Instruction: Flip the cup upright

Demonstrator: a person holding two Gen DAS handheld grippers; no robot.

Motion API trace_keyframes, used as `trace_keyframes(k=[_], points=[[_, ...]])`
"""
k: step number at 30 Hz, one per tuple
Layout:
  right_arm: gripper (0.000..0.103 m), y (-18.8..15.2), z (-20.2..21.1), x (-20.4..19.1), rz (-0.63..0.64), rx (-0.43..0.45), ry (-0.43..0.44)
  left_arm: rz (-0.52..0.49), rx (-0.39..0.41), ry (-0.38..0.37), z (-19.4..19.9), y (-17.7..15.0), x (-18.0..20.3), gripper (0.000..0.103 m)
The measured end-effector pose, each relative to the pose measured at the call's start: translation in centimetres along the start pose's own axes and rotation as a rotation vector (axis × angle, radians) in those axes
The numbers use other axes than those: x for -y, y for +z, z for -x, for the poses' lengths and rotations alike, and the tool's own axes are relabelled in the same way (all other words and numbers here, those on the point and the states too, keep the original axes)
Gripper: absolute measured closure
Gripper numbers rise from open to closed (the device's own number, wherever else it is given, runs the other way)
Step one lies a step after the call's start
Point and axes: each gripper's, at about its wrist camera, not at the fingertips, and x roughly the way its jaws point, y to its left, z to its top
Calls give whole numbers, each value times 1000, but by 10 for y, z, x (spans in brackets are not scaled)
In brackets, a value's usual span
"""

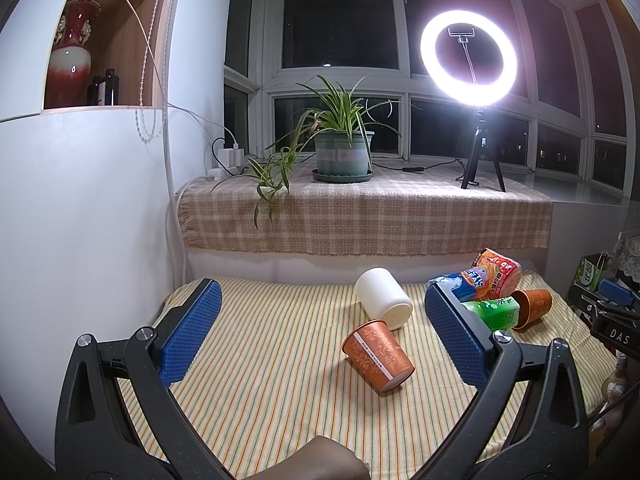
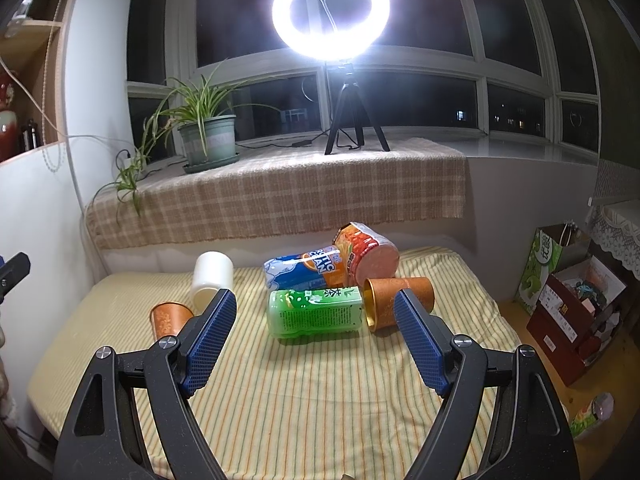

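Note:
An orange paper cup (image 1: 378,356) lies on its side on the striped cloth, base toward me; it also shows in the right wrist view (image 2: 170,317). A white cup (image 1: 383,298) lies tipped behind it, also seen in the right wrist view (image 2: 211,278). A second orange cup (image 2: 398,300) lies on its side at the right, mouth facing left; it shows in the left wrist view too (image 1: 534,307). My left gripper (image 1: 320,332) is open and empty, short of the first orange cup. My right gripper (image 2: 314,340) is open and empty, in front of the green bottle (image 2: 316,312).
A blue-orange can (image 2: 304,270) and a red noodle cup (image 2: 366,254) lie behind the green bottle. A potted plant (image 1: 344,152) and a ring light (image 2: 331,8) stand on the checked sill cloth. A wall is at the left. Boxes (image 2: 576,308) sit on the floor at the right.

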Motion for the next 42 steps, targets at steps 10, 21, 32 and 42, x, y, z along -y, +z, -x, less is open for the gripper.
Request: trace_keyframes(k=[10,21,32,42], points=[[22,-3,-4,-1,-2,-14,0,-2,0,-1,0,-1,0,0],[22,-4,-12,6,-20,-39,-18,-82,-37,-73,-10,-9,13,0],[22,-17,-19,26,-50,-80,-66,-239,-149,-266,-66,8,66,0],[22,-28,-33,46,-81,-126,-103,-371,-248,-400,-133,17,114,0]])
